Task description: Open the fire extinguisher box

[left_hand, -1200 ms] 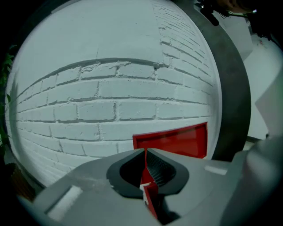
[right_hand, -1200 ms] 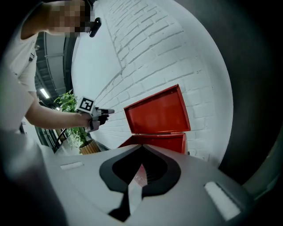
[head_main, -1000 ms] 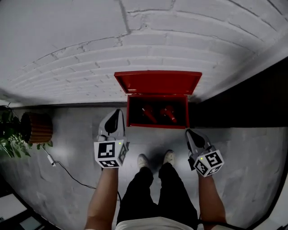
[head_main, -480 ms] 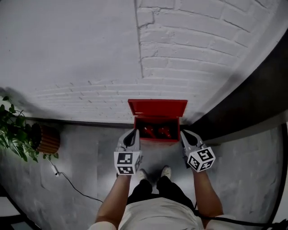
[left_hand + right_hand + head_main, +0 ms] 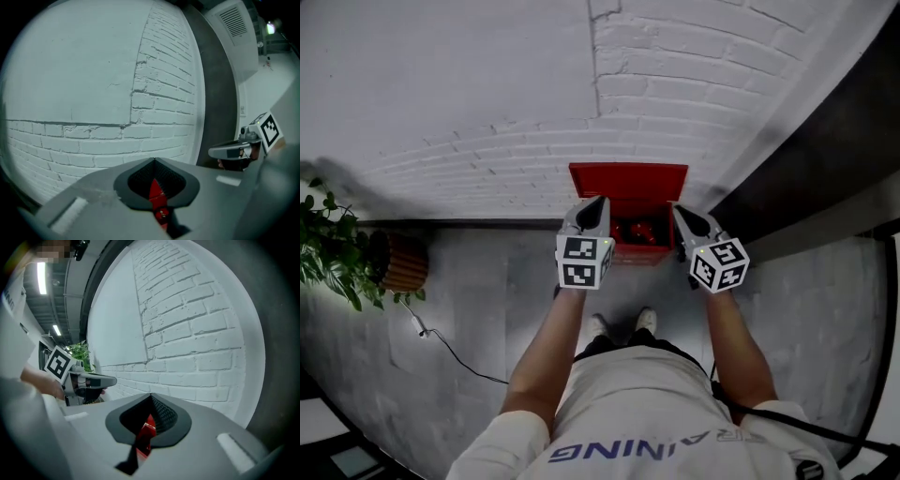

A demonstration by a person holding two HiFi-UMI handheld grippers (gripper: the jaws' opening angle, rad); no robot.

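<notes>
The fire extinguisher box point(image 5: 628, 180) sits at the foot of the white brick wall point(image 5: 487, 84), lid already raised toward it. Left gripper point(image 5: 596, 202) and right gripper point(image 5: 678, 212) face that wall, jaws together, empty; best leave the lid undisturbed

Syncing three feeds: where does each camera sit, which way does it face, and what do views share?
Head view: on the head, looking steeply down at the open box by the wall; shows arms, left gripper, right gripper.
Left gripper view: on the left gripper, facing the wall; its shut jaws fill the bottom.
Right gripper view: on the right gripper, facing the wall; its shut jaws likewise.
Shared: each gripper view catches the other gripper; all show the box.
</notes>
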